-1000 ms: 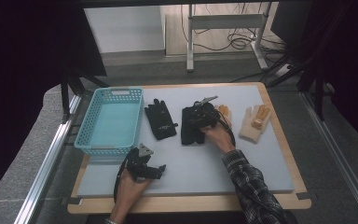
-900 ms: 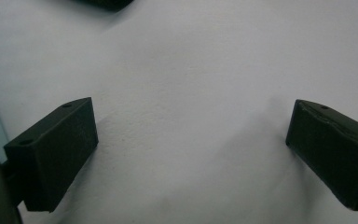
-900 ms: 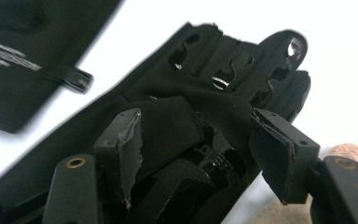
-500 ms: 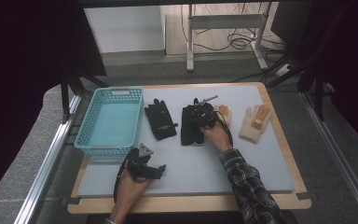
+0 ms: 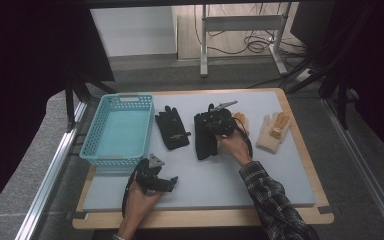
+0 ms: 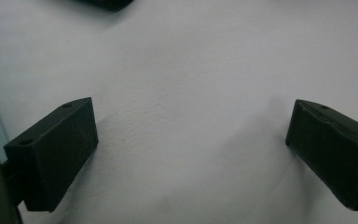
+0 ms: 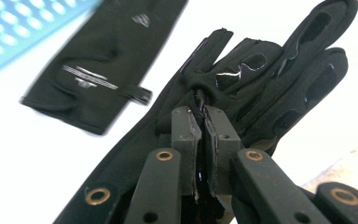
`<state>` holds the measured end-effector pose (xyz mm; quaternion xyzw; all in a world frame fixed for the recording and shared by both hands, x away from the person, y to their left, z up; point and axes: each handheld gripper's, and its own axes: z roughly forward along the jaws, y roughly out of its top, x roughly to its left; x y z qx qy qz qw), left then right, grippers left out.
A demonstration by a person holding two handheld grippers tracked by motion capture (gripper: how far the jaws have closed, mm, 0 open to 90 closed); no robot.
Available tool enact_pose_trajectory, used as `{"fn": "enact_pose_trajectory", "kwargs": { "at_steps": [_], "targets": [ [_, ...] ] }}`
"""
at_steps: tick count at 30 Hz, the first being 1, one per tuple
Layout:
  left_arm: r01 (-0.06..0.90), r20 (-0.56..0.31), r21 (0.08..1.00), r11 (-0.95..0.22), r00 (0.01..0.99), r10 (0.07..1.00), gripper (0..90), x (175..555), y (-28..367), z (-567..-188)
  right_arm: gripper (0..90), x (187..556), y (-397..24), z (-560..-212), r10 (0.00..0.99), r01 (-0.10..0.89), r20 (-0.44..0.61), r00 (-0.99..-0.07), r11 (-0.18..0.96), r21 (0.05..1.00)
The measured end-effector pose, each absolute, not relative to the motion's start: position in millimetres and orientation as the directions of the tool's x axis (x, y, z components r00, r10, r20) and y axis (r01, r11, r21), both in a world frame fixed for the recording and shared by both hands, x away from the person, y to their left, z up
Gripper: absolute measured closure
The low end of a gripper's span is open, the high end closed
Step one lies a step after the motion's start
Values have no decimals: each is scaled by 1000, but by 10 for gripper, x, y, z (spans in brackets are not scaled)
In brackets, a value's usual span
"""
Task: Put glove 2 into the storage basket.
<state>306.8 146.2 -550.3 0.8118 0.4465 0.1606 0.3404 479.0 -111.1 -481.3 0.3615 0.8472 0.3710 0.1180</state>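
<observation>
Grey worktop: right of the basket, the right gripper fingers, having just closed, clamp a black glove; left gripper fingers apart, empty.

text: none legible | black glove: small pale mark, unreadable

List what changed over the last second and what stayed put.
The right gripper has just been closing, and its jaws are now pinched on a fold of the black glove beneath it. The left gripper stayed open near the table's front edge. The second black glove, the turquoise basket and the cream gloves have not moved.
</observation>
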Motion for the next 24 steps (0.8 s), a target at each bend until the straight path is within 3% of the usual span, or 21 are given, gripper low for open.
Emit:
{"fn": "enact_pose_trajectory", "kwargs": {
  "at_steps": [12,24],
  "targets": [
    [615,-42,697,-369,549,834,25,3067,1461,-5503,822,4162,-1276,-4490,666,511,140,-733,404,759],
    [615,-44,698,-366,547,836,25,3066,1459,-5505,817,3493,-1315,-4867,679,530,159,-717,383,756]
  ]
}}
